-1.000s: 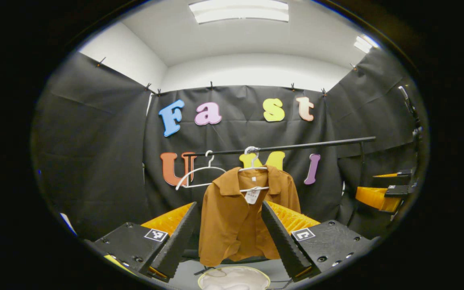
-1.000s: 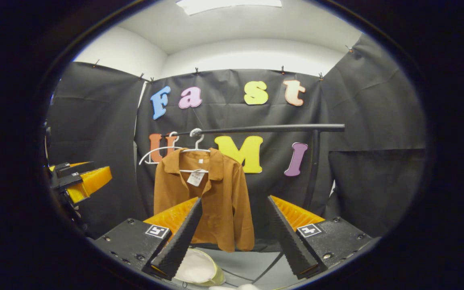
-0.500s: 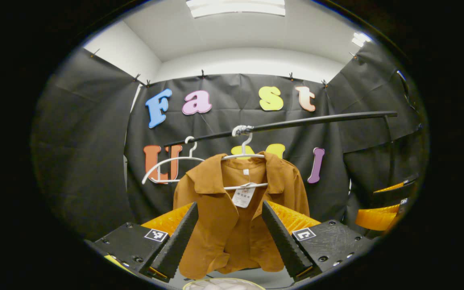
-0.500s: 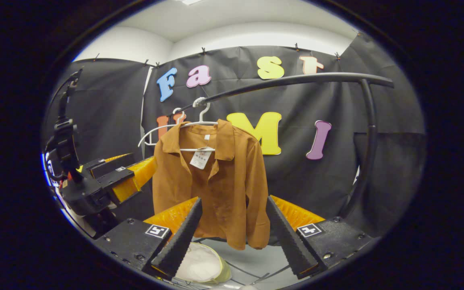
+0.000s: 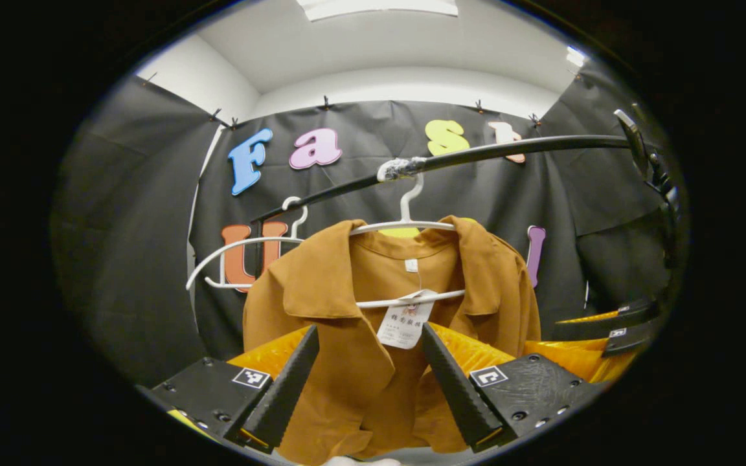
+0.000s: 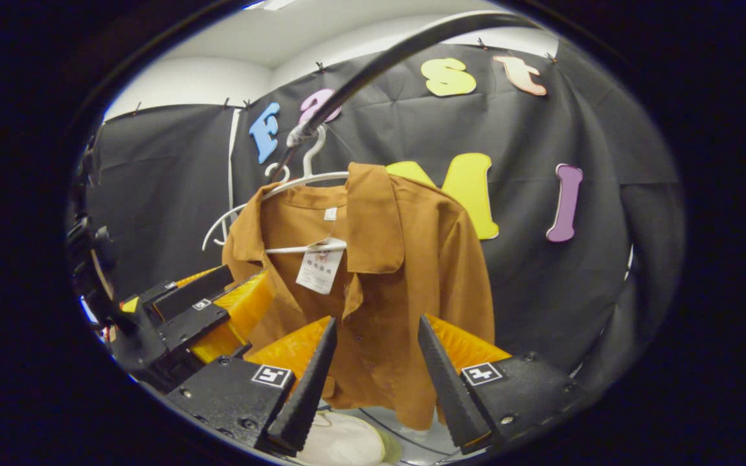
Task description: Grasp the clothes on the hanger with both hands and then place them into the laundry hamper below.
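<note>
Your brown shirt (image 5: 373, 336), soft matte cloth with a paper tag (image 5: 404, 322) whose print is illegible, hangs on a white hanger (image 5: 405, 226) from the black rail (image 5: 509, 147). Left gripper (image 5: 368, 382) and right gripper (image 6: 373, 382): ridged jaws released, shirt just ahead. Hamper (image 6: 347, 440) sits below.

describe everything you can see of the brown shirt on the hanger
The brown shirt is a rust-brown, matte woven garment with a wide collar, long sleeves and an open front. It hangs upright on a white hanger hooked over the black rail. A white paper tag dangles at its neck opening. The open left gripper and open right gripper are near its front; contact cannot be told.
</note>
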The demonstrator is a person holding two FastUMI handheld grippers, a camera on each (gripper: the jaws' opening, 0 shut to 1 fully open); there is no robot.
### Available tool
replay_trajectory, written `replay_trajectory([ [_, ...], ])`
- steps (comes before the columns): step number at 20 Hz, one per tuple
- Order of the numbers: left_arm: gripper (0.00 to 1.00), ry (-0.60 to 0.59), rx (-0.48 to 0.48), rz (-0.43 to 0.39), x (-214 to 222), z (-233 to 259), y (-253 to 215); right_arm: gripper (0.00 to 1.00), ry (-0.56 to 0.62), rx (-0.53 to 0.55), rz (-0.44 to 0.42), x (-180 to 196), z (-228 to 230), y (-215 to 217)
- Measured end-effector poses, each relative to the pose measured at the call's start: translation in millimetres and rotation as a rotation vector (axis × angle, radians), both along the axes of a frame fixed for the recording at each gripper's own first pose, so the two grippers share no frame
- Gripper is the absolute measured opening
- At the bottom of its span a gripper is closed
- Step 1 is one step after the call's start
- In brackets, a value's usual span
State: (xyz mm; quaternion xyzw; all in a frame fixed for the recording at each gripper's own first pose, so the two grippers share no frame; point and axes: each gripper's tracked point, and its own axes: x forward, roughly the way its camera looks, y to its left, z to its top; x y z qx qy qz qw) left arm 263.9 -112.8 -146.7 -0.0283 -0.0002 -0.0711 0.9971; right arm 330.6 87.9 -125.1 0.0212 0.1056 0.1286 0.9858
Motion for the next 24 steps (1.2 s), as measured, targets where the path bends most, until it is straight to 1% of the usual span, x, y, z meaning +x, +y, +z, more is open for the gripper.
replay_trajectory([
  [1, 1.0, 0.006, -0.001, 0.001, 6, -4, -4, 0.81, 0.016, 0.016, 0.012, 12, -4, 5],
  [2, 0.97, 0.01, 0.004, 0.004, 13, -7, -6, 0.81, 0.029, 0.033, 0.023, 20, -8, 10],
  [3, 1.0, 0.01, 0.003, 0.011, 19, -11, -5, 0.81, 0.027, 0.052, 0.033, 30, -10, 15],
  [5, 1.0, 0.014, 0.005, 0.033, 27, -16, -3, 0.78, 0.03, 0.066, 0.02, 50, -16, 17],
  [6, 0.95, 0.011, 0.0, 0.047, 31, -17, 0, 0.76, 0.037, 0.076, 0.025, 56, -18, 20],
  [7, 0.95, 0.014, -0.004, 0.054, 37, -21, 2, 0.72, 0.044, 0.09, 0.031, 64, -19, 24],
  [8, 0.95, 0.023, -0.003, 0.058, 42, -25, 3, 0.74, 0.052, 0.113, 0.048, 69, -20, 28],
  [9, 0.95, 0.027, 0.001, 0.06, 46, -27, 4, 0.73, 0.057, 0.126, 0.055, 74, -20, 31],
  [10, 0.95, 0.023, 0.007, 0.063, 48, -28, 5, 0.7, 0.054, 0.129, 0.07, 78, -20, 33],
  [11, 0.91, 0.027, 0.022, 0.065, 51, -30, 6, 0.68, 0.047, 0.126, 0.075, 84, -20, 36],
  [12, 0.95, 0.029, 0.04, 0.07, 53, -33, 9, 0.64, 0.044, 0.118, 0.073, 87, -21, 37],
  [13, 0.95, 0.035, 0.054, 0.077, 56, -36, 10, 0.6, 0.037, 0.113, 0.07, 91, -19, 38],
  [14, 0.85, 0.047, 0.059, 0.081, 58, -41, 11, 0.5, 0.035, 0.119, 0.069, 95, -19, 40],
  [15, 0.8, 0.062, 0.055, 0.072, 60, -45, 9, 0.37, 0.036, 0.129, 0.068, 97, -19, 42],
  [16, 0.69, 0.079, 0.046, 0.062, 63, -50, 8, 0.25, 0.03, 0.136, 0.06, 97, -18, 41],
  [17, 0.52, 0.099, 0.037, 0.068, 65, -55, 10, 0.14, 0.027, 0.132, 0.048, 100, -18, 38],
  [18, 0.35, 0.114, 0.035, 0.087, 69, -58, 16, 0.07, 0.029, 0.129, 0.06, 101, -20, 37],
  [19, 0.18, 0.118, 0.035, 0.117, 69, -58, 23, 0.05, 0.034, 0.131, 0.066, 97, -17, 33],
  [20, 0.01, 0.121, 0.032, 0.128, 69, -60, 27, 0.04, 0.031, 0.14, 0.081, 98, -17, 28],
  [21, 0.04, 0.121, 0.027, 0.127, 68, -61, 27, 0.04, 0.029, 0.147, 0.078, 99, -17, 21],
  [24, 0.05, 0.131, 0.041, 0.175, 61, -64, 46, 0.04, 0.009, 0.156, 0.038, 98, -12, -6],
])
